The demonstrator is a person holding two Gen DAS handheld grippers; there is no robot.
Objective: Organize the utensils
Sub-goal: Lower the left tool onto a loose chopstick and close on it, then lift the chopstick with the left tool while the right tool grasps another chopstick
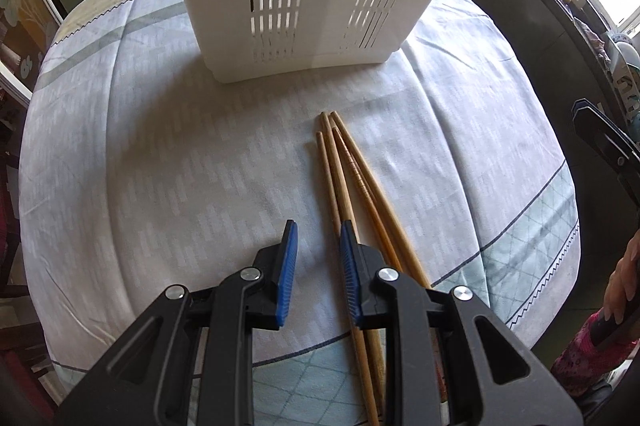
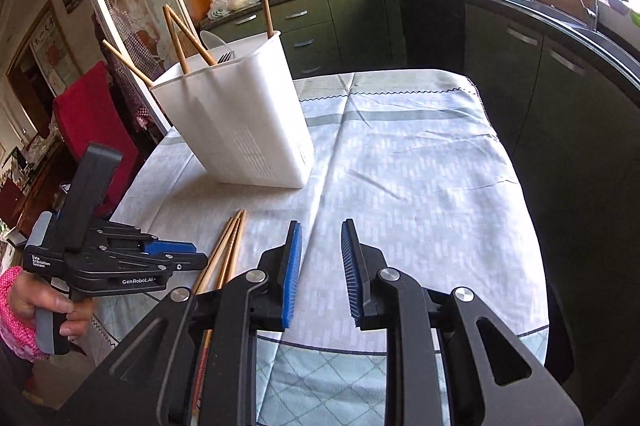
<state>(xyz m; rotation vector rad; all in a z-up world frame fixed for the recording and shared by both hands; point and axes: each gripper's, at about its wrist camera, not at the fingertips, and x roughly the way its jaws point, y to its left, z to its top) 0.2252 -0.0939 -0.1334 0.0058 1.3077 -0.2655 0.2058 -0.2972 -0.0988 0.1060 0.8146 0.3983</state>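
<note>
Roughly halfway, I'd judge: my right view shows the holder already carrying several chopsticks and a fork, while four chopsticks lie on the cloth, running under my left gripper's right jaw and ahead toward the holder. Both pairs of jaws stand spread, pinching nothing; the right gripper has only cloth between them. On the left gripper's body I read "GenRobot.AI" and "Data Acquisition System"

Left claw parted, held low — right claw parted, empty, raised.
</note>
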